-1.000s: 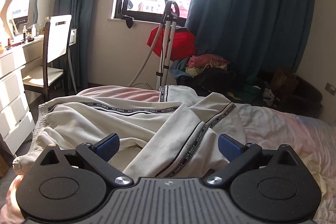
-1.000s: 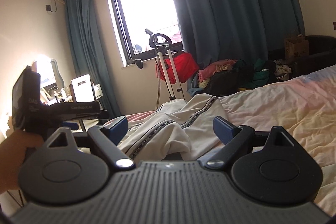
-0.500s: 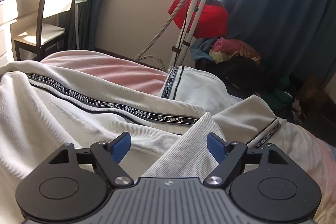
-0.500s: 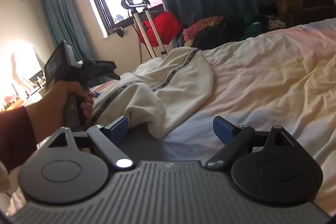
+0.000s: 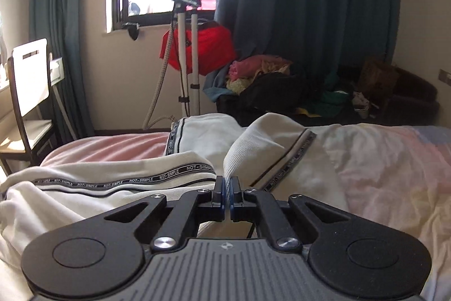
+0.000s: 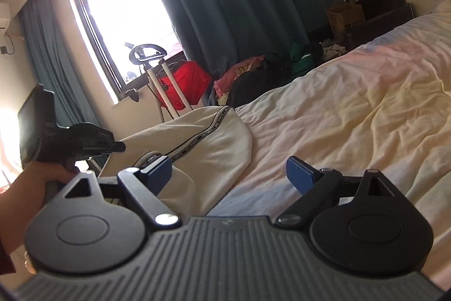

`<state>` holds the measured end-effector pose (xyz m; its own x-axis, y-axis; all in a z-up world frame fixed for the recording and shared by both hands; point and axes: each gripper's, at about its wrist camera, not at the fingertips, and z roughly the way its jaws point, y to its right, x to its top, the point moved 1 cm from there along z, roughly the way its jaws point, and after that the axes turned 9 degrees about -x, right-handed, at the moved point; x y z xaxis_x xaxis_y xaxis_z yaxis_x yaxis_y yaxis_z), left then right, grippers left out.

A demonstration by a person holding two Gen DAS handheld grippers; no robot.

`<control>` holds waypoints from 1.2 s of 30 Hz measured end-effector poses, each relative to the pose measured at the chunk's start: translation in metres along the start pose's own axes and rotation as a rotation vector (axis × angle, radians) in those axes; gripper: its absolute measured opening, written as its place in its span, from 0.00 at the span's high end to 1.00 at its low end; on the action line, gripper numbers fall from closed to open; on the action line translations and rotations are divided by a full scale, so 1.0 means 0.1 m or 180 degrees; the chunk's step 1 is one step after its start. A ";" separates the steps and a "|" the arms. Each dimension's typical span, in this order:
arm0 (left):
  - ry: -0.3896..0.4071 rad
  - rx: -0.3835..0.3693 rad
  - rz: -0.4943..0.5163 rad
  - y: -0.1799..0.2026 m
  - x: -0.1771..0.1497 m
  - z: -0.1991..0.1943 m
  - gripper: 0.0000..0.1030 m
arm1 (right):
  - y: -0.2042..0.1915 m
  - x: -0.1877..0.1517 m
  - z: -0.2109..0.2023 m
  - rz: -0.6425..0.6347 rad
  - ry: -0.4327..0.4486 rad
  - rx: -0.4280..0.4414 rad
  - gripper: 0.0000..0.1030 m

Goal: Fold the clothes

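White track pants (image 5: 98,196) with a black lettered side stripe lie crumpled on the bed. My left gripper (image 5: 227,195) is shut, its blue pads pinching a ribbed fold of the pants. In the right wrist view the pants (image 6: 208,143) lie at centre left, and the left gripper body (image 6: 73,143) with the hand holding it shows at the far left. My right gripper (image 6: 229,174) is open and empty, low over the bed beside the pants' near edge.
The bed sheet (image 6: 352,109) is pale pink and yellow, wrinkled. A garment steamer stand (image 5: 186,55) with a red cloth, a pile of clothes (image 5: 267,81) and a dark sofa stand beyond the bed by the window. A white chair (image 5: 28,86) is at left.
My left gripper has closed from open onto a fold of the pants. My right gripper has tilted and moved closer to the pants, still open.
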<state>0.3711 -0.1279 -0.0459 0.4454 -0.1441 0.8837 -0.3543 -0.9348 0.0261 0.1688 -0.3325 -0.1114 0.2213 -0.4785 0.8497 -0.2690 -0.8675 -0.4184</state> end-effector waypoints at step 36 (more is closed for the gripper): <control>0.0725 -0.0222 -0.1103 -0.42 -1.53 -2.38 0.27 | -1.68 0.00 0.93 -0.1308 -0.0972 0.0396 0.32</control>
<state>0.1222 0.0107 -0.0712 0.3575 0.2578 0.8976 -0.2738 -0.8900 0.3647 0.3015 -0.1999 -0.0712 0.5533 -0.0970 0.8273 0.0069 -0.9926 -0.1210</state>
